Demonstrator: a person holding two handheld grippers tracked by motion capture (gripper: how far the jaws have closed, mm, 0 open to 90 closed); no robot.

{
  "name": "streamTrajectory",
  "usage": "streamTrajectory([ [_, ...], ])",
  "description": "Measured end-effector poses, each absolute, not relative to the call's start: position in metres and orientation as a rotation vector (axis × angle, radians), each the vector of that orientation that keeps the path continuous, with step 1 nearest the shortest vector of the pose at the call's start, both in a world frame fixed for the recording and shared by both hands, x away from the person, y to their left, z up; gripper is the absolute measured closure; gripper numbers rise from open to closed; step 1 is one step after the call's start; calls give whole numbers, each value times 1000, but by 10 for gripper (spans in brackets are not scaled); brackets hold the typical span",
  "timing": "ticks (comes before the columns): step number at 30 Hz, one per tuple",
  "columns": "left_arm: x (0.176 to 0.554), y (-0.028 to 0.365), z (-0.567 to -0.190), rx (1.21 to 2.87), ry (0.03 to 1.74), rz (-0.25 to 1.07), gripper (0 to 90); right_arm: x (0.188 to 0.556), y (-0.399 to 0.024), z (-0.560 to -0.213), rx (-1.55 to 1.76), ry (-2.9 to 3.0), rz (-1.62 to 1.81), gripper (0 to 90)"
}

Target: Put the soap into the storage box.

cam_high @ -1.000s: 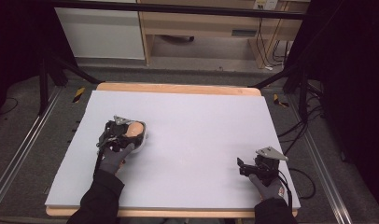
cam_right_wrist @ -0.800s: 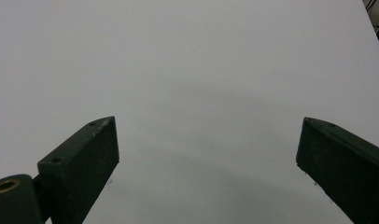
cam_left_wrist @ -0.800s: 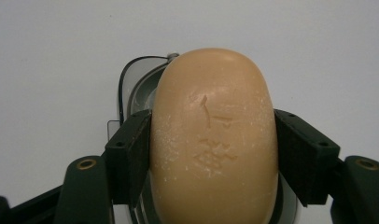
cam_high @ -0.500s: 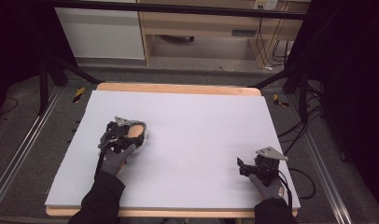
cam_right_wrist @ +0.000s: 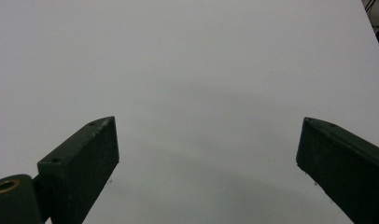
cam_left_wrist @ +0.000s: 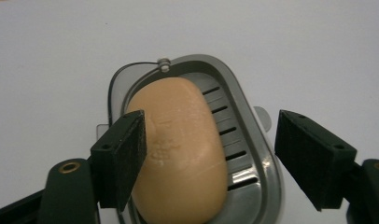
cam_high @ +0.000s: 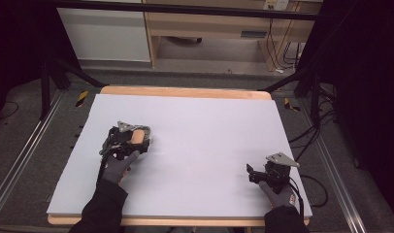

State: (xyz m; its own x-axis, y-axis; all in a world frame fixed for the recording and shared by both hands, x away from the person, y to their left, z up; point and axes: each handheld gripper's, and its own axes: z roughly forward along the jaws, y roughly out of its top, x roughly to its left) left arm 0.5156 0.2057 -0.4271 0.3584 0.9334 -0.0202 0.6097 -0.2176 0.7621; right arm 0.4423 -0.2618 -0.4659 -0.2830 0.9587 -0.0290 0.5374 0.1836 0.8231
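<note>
While the left gripper (cam_left_wrist: 211, 158) straddles soap (cam_left_wrist: 180, 154) in dish (cam_left_wrist: 253, 154), spread; right gripper (cam_right_wrist: 206, 168) spread over bare table (cam_high: 209, 121).

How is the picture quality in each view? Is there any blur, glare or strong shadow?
High view: soft and grainy, dark surroundings, table evenly lit. Left gripper view: soap fairly sharp, small glare on the dish, the near claw slightly blurred. Right gripper view: a faint curved shadow on the table, no glare.

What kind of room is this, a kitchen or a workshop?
Probably a lab or recording room, not a kitchen: a bare white table ringed by dark curtains, floor rails, and loose cables.
</note>
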Motion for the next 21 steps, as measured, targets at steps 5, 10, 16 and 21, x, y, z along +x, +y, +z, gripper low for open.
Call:
streamTrajectory([
  [5,506,206,-420,1912,1290,585,229,442,-262,-466,1401,1901,975,60],
  [10,493,210,-413,1901,1246,599,212,442,-262,-466,1412,1900,969,60],
  [16,479,223,-414,1901,1229,593,196,443,-264,-466,1415,1897,964,60],
  [21,466,238,-417,1889,1213,596,168,442,-265,-466,1418,1901,958,60],
])
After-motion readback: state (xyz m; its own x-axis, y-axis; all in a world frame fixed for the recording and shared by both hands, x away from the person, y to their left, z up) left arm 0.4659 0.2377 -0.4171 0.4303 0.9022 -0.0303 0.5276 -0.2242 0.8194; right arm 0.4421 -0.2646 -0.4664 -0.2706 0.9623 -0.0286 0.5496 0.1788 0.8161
